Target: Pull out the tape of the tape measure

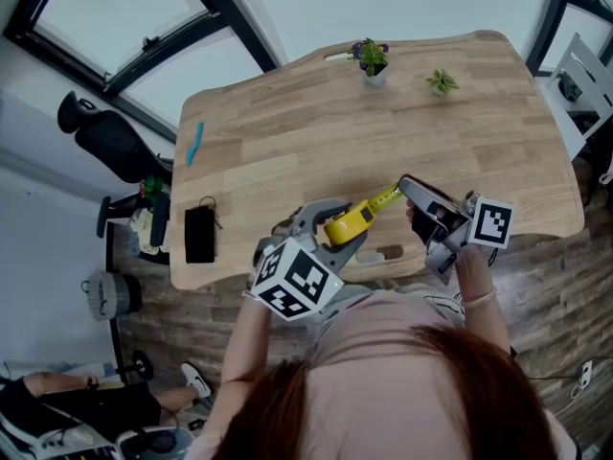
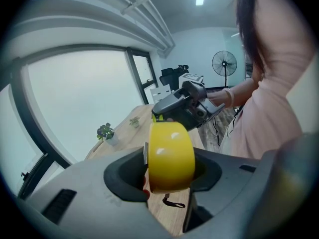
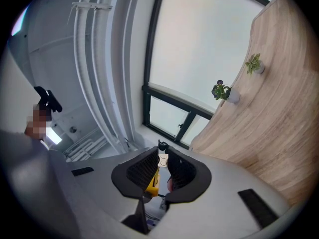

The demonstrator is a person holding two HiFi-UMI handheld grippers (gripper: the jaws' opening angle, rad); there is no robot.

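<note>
Nearest the person, the left gripper (image 1: pixel 330 235) had its jaws clamped on the yellow tape measure (image 2: pixel 171 156). The pads squeezed its two sides and the rounded edge faced back at the gripper's camera. It was held up in the air over the near edge of the table (image 1: pixel 287 132), not resting on it.

From there a short bit of tape (image 1: pixel 384 198) ran up and to the right in the head view, straight into the right gripper (image 1: pixel 409 190). That one's jaws were nearly together, pinched on the metal end hook (image 3: pixel 161 158), with a sliver of yellow blade showing between the pads just below it.

So the bit that matters, I reckon: the tape's long axis ran from tape measure to hook, with the right gripper on the far end. The pull wants to follow that same line, away from the left gripper. Go sideways and the blade could kink or the hook slip. Only a short stretch was out, so most of the job looked undone.

Two small plants (image 1: pixel 372 58) sat at the far edge, well apart from all this.
</note>
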